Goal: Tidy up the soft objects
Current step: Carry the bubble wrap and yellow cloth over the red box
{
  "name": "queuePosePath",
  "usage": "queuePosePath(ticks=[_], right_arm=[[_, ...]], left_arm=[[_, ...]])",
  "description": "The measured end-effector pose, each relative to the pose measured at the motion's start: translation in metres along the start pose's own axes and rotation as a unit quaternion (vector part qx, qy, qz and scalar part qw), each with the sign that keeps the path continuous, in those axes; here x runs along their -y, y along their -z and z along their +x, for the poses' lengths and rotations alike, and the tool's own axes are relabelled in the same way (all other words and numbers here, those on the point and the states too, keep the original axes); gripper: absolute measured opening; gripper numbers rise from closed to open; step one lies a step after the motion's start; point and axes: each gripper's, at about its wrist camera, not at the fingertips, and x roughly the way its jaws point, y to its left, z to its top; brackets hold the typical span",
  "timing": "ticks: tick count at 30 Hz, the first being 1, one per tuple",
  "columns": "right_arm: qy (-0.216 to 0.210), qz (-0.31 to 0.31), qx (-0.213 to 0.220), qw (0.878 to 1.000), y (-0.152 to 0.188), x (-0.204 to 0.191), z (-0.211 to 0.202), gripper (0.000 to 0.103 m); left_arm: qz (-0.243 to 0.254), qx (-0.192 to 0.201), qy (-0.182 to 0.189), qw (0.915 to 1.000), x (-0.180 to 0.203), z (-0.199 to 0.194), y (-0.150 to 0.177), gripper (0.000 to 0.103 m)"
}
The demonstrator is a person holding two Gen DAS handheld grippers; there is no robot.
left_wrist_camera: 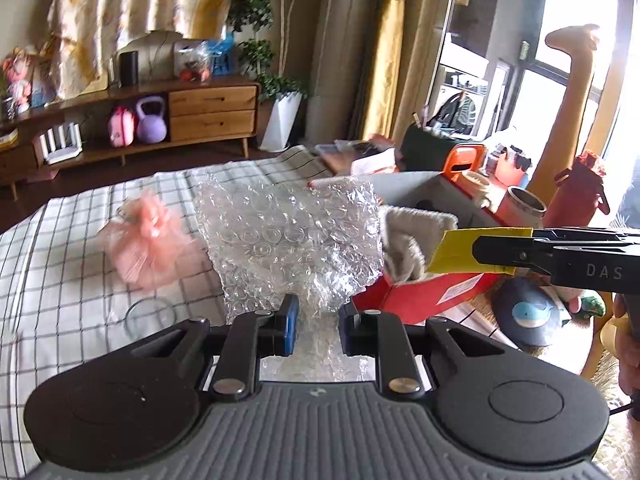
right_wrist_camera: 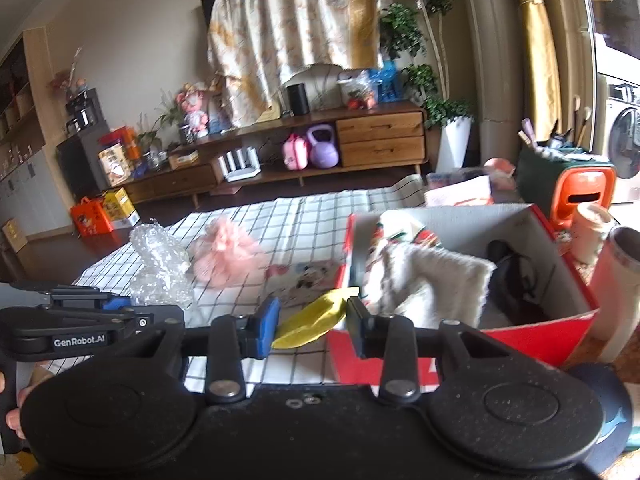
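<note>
A table under a white cloth with a dark grid [right_wrist_camera: 304,220] carries the things. On it lie a pink tulle pouch [right_wrist_camera: 226,254] in the middle, a printed card [right_wrist_camera: 304,284] nearer, and a red open box [right_wrist_camera: 472,320] at right.

**Two wrist views over one checked bed**

Each scene is viewed from just behind its own tongs, angled downward. The checked cloth [left_wrist_camera: 80,240], red box [right_wrist_camera: 540,332] and wooden sideboard [right_wrist_camera: 380,136] beyond are shared by both views.
</note>
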Motion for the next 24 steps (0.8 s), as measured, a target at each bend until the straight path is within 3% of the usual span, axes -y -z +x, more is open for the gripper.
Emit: queuePosePath(ticks=[12,24], right_arm=[[0.063,0.025,0.048,0.997,-0.029,0.062,-0.006,0.036],[0.108,0.071,0.051,0.99,-0.027,0.123,0.021,0.036]], left_arm=[[0.049,-0.008,0.043,0.9978,0.061,0.043,-0.041,0.02],[0.074,-0.03,0.061,0.995,0.098,0.101,-0.064,0.02]])
